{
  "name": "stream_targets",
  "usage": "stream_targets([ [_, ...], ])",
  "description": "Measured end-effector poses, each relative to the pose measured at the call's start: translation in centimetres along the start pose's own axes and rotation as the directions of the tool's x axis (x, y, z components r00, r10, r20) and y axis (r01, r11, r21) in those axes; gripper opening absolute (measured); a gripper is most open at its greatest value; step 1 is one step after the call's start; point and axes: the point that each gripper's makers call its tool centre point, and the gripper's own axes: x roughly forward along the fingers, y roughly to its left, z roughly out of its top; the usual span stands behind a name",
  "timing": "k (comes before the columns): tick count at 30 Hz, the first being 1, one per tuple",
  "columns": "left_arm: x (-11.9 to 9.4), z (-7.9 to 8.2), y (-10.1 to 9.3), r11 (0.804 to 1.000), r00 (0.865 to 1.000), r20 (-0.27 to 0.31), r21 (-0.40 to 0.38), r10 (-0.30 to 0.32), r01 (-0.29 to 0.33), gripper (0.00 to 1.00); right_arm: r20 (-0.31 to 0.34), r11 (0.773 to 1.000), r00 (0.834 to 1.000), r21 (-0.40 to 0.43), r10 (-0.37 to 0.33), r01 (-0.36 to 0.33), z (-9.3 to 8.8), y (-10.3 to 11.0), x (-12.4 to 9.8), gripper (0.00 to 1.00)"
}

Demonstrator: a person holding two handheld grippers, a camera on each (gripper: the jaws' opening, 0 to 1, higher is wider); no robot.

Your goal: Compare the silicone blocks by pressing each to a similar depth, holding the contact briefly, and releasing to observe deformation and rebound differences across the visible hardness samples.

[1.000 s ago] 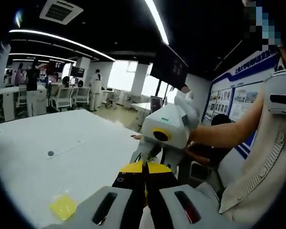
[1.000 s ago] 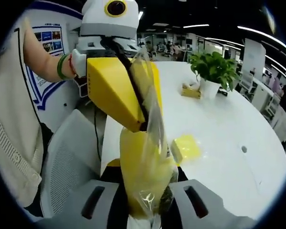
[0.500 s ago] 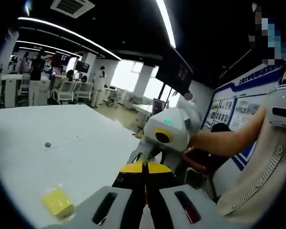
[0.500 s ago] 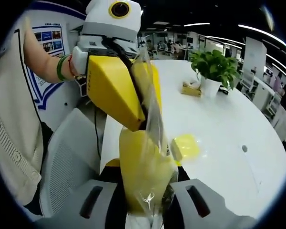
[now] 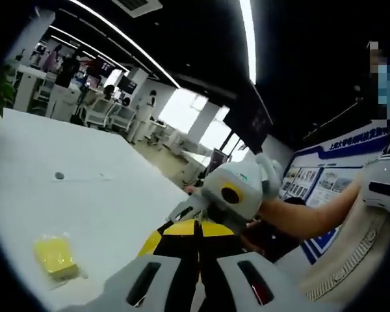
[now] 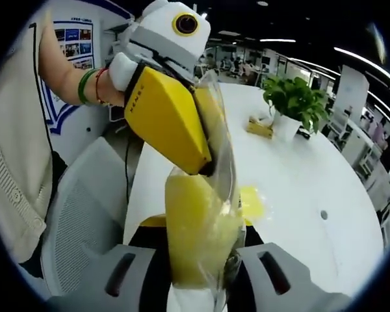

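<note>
Both grippers pinch one clear plastic bag [image 6: 214,195] holding a yellow silicone block [image 6: 192,237]: right gripper [image 6: 198,260] clamped at six o'clock, left gripper [image 6: 205,168] clamped at twelve.

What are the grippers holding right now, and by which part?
Both hold one clear bag with a yellow block inside: the right gripper at its lower end, the left gripper pinching the plastic higher up.

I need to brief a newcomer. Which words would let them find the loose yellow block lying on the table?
Start at the big white table. From the potted plant, come toward the claws: the yellow block lies flat in clear wrap, alone on bare tabletop. Unlike the bagged block between the claws, nothing holds it.
</note>
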Motion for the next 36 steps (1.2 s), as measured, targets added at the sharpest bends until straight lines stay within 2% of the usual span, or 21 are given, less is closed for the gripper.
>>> stream_targets([
  [7,-0.2,-0.3,0.5,0.998,1.000,0.023,-0.056,0.007,-0.006,0.00,0.008,0.995,1.000,-0.101,-0.019,0.019,-0.2,-0.2,0.3,0.27],
  [11,-0.2,-0.3,1.1,0.996,0.999,0.041,-0.081,0.025,-0.021,0.00,0.014,0.995,0.999,-0.092,-0.031,0.032,-0.3,-0.5,0.5,0.33],
  [12,-0.1,-0.4,0.9,0.997,0.999,0.033,-0.083,0.008,-0.005,0.00,0.020,0.995,0.999,-0.095,-0.033,0.035,-0.3,-0.4,0.5,0.34],
  [13,-0.1,-0.2,1.2,0.997,0.998,0.046,-0.073,0.030,-0.027,0.00,0.028,0.995,0.999,-0.091,-0.035,0.037,-0.3,-0.4,0.4,0.36],
  [15,0.1,-0.3,1.2,0.997,0.999,0.037,-0.078,0.021,-0.018,0.00,0.036,0.997,0.998,-0.067,-0.041,0.043,-0.3,-0.5,0.3,0.41],
  [21,0.9,-0.6,1.9,0.996,0.999,0.029,-0.080,0.037,-0.034,0.00,0.058,0.994,0.992,0.017,-0.109,0.109,-1.3,-0.6,-1.3,0.62],
  [25,1.5,-1.0,2.5,0.996,0.999,0.019,-0.076,0.048,-0.046,0.00,0.106,0.977,0.973,0.083,-0.206,0.197,-2.2,-0.7,-3.5,0.70],
  [26,1.7,-1.1,2.6,0.996,0.999,0.014,-0.076,0.044,-0.043,0.00,0.117,0.973,0.968,0.096,-0.223,0.212,-2.4,-0.7,-4.0,0.70],
  [28,2.3,-1.6,3.1,0.995,0.999,0.010,-0.084,0.053,-0.052,0.00,0.174,0.956,0.946,0.161,-0.273,0.247,-2.5,-0.8,-5.0,0.66],
  [29,2.6,-2.6,1.9,0.995,0.999,-0.034,-0.092,-0.036,0.033,0.00,0.173,0.939,0.935,0.205,-0.311,0.274,-3.2,-0.8,-5.6,0.65],
  [30,3.0,-2.4,3.1,0.998,0.999,-0.004,-0.054,0.036,-0.036,0.00,0.177,0.935,0.931,0.216,-0.320,0.280,-3.5,-0.6,-6.0,0.64],
  [31,3.2,-2.6,3.5,0.998,0.999,-0.011,-0.029,0.050,-0.051,0.00,0.198,0.929,0.921,0.235,-0.335,0.287,-3.6,-0.5,-6.5,0.65],
  [32,3.5,-3.1,3.5,0.996,0.999,-0.019,-0.086,0.031,-0.033,0.00,0.212,0.917,0.908,0.257,-0.361,0.304,-3.8,-0.4,-7.2,0.66],
  [33,3.8,-3.1,3.7,0.993,1.000,-0.008,-0.111,0.030,-0.030,0.00,0.216,0.896,0.889,0.290,-0.403,0.336,-4.4,-0.4,-8.3,0.67],
  [35,4.3,-3.5,4.0,0.994,1.000,-0.013,-0.109,0.028,-0.029,0.00,0.222,0.863,0.860,0.339,-0.459,0.373,-5.5,-0.1,-9.9,0.68],
  [36,4.7,-3.9,4.3,0.993,0.999,-0.020,-0.113,0.030,-0.032,0.00,0.219,0.852,0.853,0.357,-0.474,0.382,-6.0,0.2,-10.5,0.69],
])
